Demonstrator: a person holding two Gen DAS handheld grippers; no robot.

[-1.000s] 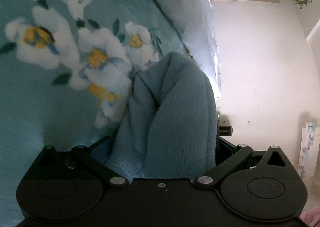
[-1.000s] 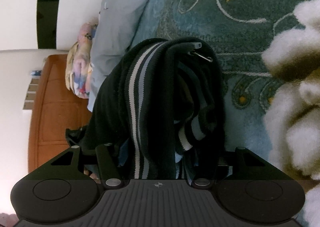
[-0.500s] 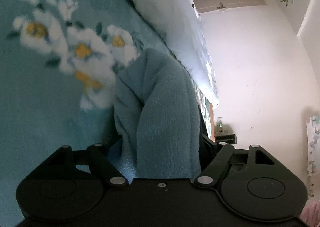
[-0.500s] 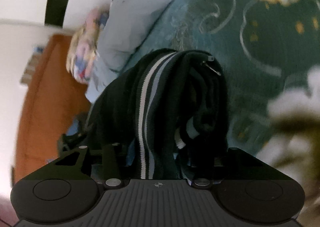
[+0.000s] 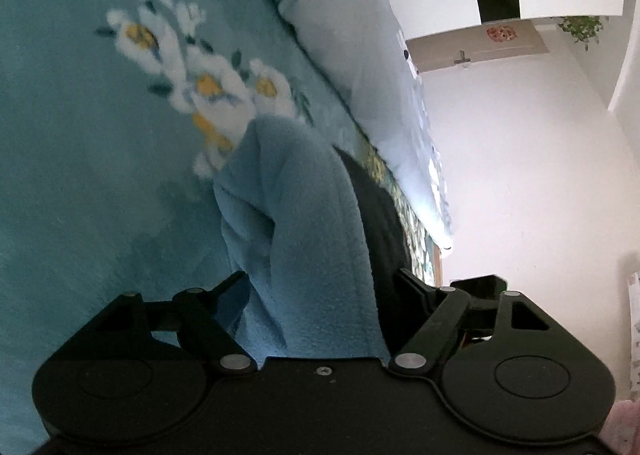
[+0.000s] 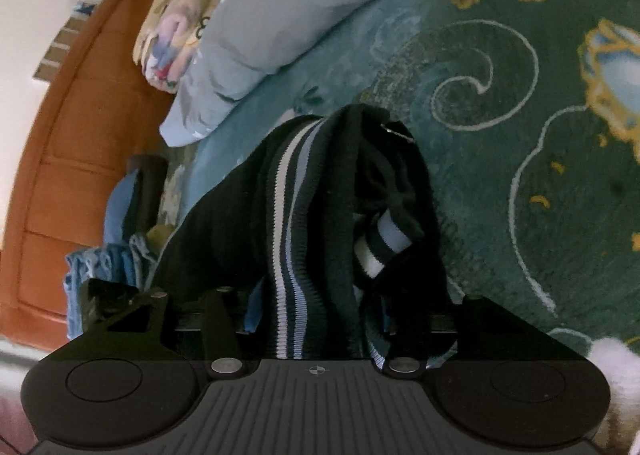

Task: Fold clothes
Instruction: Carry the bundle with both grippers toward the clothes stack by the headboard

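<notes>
Your left tongs (image 5: pixel 320 287) clamp bunched light-blue fleece garment (image 5: pixel 304 223), jaws just opening slightly. Your right tongs (image 6: pixel 320 307) grip black striped knit sweater (image 6: pixel 304 207), jaws just widening; teal floral bedspread (image 6: pixel 500 103) at 12 o'clock.

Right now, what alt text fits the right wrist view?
The right gripper holds a bunched black garment with white and blue stripes above a teal patterned blanket. A pale blue pillow and an orange wooden headboard lie beyond.
</notes>
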